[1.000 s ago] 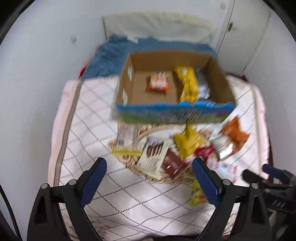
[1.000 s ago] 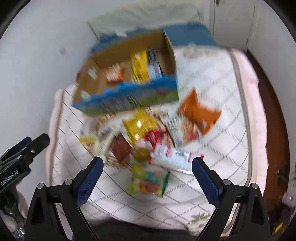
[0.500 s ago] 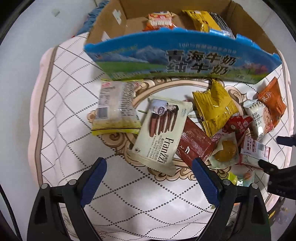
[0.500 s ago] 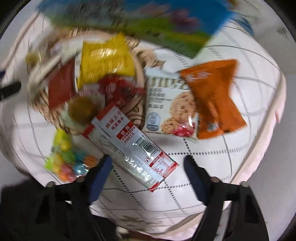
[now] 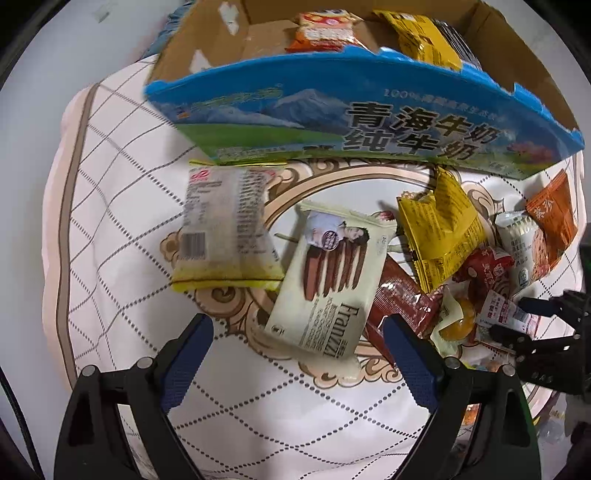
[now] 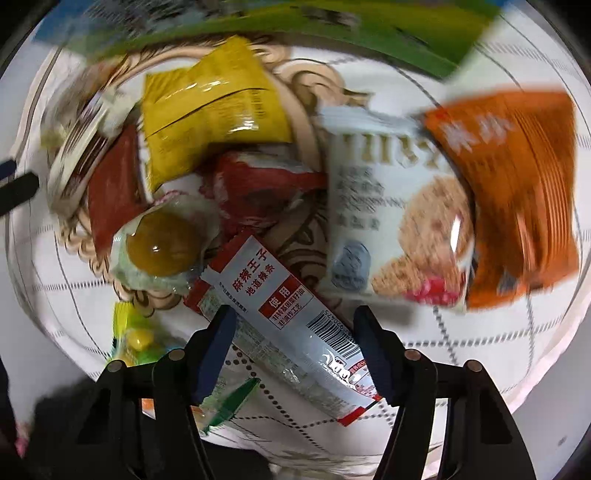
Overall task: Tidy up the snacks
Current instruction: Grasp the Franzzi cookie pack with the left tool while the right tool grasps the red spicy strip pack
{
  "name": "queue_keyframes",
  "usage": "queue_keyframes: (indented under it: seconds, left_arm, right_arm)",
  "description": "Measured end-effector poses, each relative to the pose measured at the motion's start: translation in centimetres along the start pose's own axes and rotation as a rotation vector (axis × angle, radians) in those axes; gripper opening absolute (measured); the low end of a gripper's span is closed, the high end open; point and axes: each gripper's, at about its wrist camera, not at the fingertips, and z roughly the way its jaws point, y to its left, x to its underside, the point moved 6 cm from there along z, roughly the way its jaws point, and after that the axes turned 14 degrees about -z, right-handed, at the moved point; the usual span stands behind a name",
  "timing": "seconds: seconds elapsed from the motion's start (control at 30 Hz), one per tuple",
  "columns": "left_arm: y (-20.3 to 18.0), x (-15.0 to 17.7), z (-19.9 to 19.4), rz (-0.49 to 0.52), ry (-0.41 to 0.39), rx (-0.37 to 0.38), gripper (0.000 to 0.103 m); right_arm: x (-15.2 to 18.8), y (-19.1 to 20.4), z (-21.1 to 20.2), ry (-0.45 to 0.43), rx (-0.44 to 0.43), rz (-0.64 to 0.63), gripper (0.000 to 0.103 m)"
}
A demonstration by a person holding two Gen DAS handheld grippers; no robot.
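Snacks lie scattered on a quilted white mattress (image 5: 122, 280) in front of a cardboard box (image 5: 332, 122) with a blue printed front wall. My left gripper (image 5: 295, 354) hangs open, pointing down, just short of a cream Franzzi biscuit pack (image 5: 325, 280). My right gripper (image 6: 293, 332) straddles a red, white and silver spicy-strip packet (image 6: 273, 291). Its jaws are closing, and the packet lies flat between them, uncrumpled. In the left wrist view the right gripper (image 5: 517, 325) shows at the right edge over that packet (image 5: 506, 314).
The box holds an orange bag (image 5: 325, 33) and a yellow bag (image 5: 417, 33). Near the right gripper lie a jelly cup (image 6: 162, 243), yellow pack (image 6: 210, 110), red wrapper (image 6: 258, 188), cookie pack (image 6: 391, 221), orange bag (image 6: 517, 184) and candy bag (image 6: 136, 339). A clear yellow-edged pack (image 5: 225, 236) lies left.
Both grippers have dropped close to the snacks. The right gripper's jaws have narrowed around the red-and-white packet. The left gripper's jaws stay as wide as before.
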Motion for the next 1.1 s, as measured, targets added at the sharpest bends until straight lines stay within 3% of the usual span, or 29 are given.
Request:
queue_keyframes:
  seconds: [0.1, 0.17, 0.27, 0.37, 0.43, 0.53, 0.57, 0.6, 0.77, 0.87, 1.03, 1.1]
  left_arm:
    - [-0.9, -1.0, 1.2, 0.035, 0.024, -0.003, 0.094]
    - [-1.6, -1.4, 2.4, 0.072, 0.050, -0.009, 0.094]
    - [-2.6, -1.9, 4.5, 0.114, 0.106, -0.008, 0.094]
    - [-3.3, -2.2, 6.2, 0.118, 0.159, 0.023, 0.094]
    - [-3.5, -2.4, 6.3, 0.104, 0.157, 0.055, 0.093]
    - [-4.0, -2.4, 5.8, 0.103, 0.132, 0.072, 0.071]
    - [-4.2, -2.3, 5.4, 0.101, 0.125, 0.075, 0.060]
    - [-4.0, -2.0, 5.0, 0.099, 0.120, 0.069, 0.055]
    - [-2.3, 0.0, 4.1, 0.055, 0.097, 0.050, 0.055]
    - [-0.9, 2.2, 3.5, 0.020, 0.093, 0.049, 0.055]
    - [1.2, 6.0, 2.2, 0.010, 0.075, 0.022, 0.055]
    - [1.5, 6.6, 2.0, 0.025, 0.073, 0.018, 0.055]
  right_arm:
    - [1.0, -1.6, -0.3, -0.017, -0.086, 0.134, 0.058]
    - [1.5, -2.1, -0.5, -0.018, -0.136, 0.155, 0.057]
    - [1.9, -2.1, -0.8, 0.017, -0.107, 0.063, 0.060]
    - [2.0, -0.3, -0.4, 0.054, -0.038, -0.059, 0.080]
    - [1.9, 0.2, 0.1, 0.091, -0.014, -0.128, 0.080]
    - [1.2, 1.1, 1.1, 0.117, 0.030, -0.174, 0.080]
    - [1.2, 1.0, 1.2, 0.115, 0.037, -0.159, 0.080]
    - [1.2, 0.9, 1.2, 0.105, 0.036, -0.131, 0.079]
    - [2.5, 0.1, 0.2, 0.040, -0.031, 0.053, 0.064]
    - [5.5, -0.2, 0.4, 0.011, -0.070, 0.144, 0.063]
    - [10.4, 0.0, 0.8, -0.033, -0.205, 0.320, 0.063]
    - [11.2, 0.4, 1.1, -0.026, -0.232, 0.327, 0.064]
